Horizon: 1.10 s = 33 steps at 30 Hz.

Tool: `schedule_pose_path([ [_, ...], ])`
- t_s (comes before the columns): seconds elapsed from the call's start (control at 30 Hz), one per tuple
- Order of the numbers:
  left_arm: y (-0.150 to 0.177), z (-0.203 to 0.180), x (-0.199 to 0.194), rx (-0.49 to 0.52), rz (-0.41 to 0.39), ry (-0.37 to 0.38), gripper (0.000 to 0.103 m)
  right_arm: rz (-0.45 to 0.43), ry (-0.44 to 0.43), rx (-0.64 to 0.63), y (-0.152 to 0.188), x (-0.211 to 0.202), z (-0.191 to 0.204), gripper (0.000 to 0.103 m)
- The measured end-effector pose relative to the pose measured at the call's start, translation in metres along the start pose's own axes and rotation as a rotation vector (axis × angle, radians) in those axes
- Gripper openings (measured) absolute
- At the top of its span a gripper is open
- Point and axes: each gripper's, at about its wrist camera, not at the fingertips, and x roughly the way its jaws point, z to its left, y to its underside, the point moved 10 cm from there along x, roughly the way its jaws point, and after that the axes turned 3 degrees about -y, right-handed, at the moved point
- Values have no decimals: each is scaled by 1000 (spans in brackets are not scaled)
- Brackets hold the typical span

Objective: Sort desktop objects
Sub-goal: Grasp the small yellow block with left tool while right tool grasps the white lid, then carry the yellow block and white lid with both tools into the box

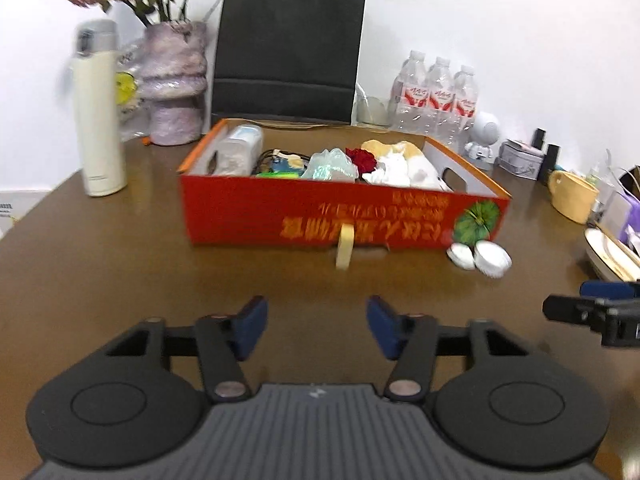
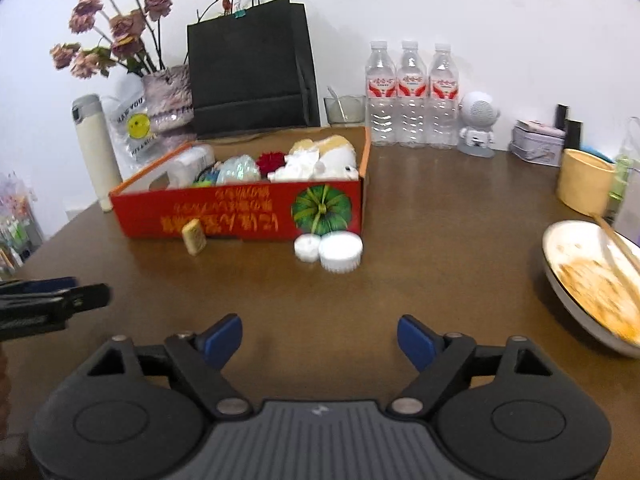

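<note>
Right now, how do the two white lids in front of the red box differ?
The right lid looks larger than the left lid. The right lid has a clearly ribbed edge; the left lid's edge looks smoother, though blur hides detail. The right lid lies nearer the camera. Both are white, round, touching each other, on the table beside the red box.

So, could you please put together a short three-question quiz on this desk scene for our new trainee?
1. True or false: the left gripper holds the tape roll.
2. How many water bottles stand against the wall?
3. The two white lids lie: A) inside the red box; B) on the table by the box's pumpkin corner; C) on the dirty plate.

Key:
1. False: its jaws are open and empty, and the roll stands before the box.
2. Three.
3. B.
</note>
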Motion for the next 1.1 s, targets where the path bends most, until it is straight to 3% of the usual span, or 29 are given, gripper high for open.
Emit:
schedule_pose_path([
  [0.2,-26,-19,60,61,9,15,51,38,-2,-4,-28,53,-13,66],
  [0.3,-29,-24,75,74,19,31,45,55,1,-3,-35,74,-17,61],
  [0.33,-29,-26,77,83,21,35,39,59,4,1,-36,78,-18,59],
  [0.43,-21,-27,83,76,51,63,15,80,12,18,-34,90,-23,38],
  [0.73,-9,-14,60,28,54,65,12,51,8,49,-27,76,-27,38],
  [0.83,-2,-9,37,0,41,52,12,30,-11,55,-22,57,-14,38],
  [0.97,7,-10,-2,55,-19,-9,12,2,-51,-2,-14,29,15,38],
  [1.1,15,-11,-42,58,-51,-3,12,-31,-85,-7,-7,0,40,38],
])
